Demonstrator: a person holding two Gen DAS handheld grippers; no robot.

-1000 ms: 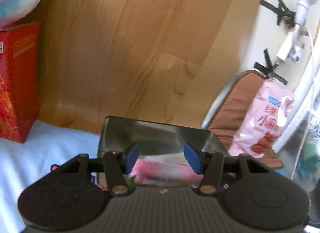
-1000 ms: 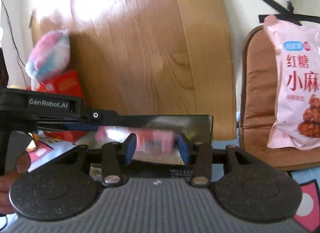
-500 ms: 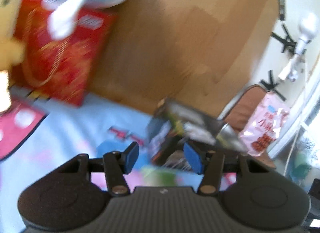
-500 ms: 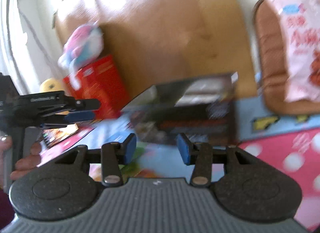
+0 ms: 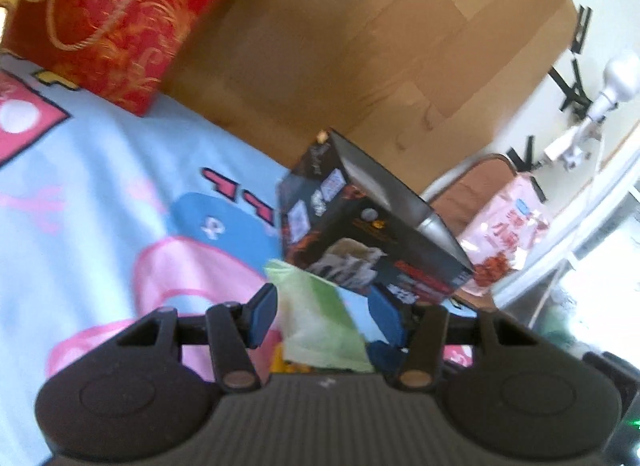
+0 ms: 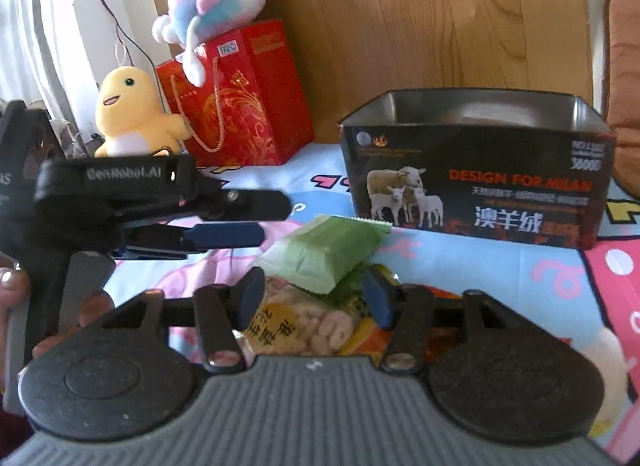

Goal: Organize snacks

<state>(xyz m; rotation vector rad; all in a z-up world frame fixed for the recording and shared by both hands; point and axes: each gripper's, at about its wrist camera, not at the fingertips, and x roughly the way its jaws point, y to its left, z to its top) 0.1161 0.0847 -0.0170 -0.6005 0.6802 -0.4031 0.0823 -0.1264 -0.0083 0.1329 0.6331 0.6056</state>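
On the patterned bed sheet, against the wooden headboard, the open black tin box stands near the far edge. In front of it, toward the near edge, the green snack packet rests on a shrimp-cracker bag. The right hand-held gripper is opening, its pads apart on either side of the pile, not pressing. The left hand-held gripper is apart, framing the green packet. Step in hand: approach for pick-up. Next move likely calls for closing on the green packet and transferring it to the box.
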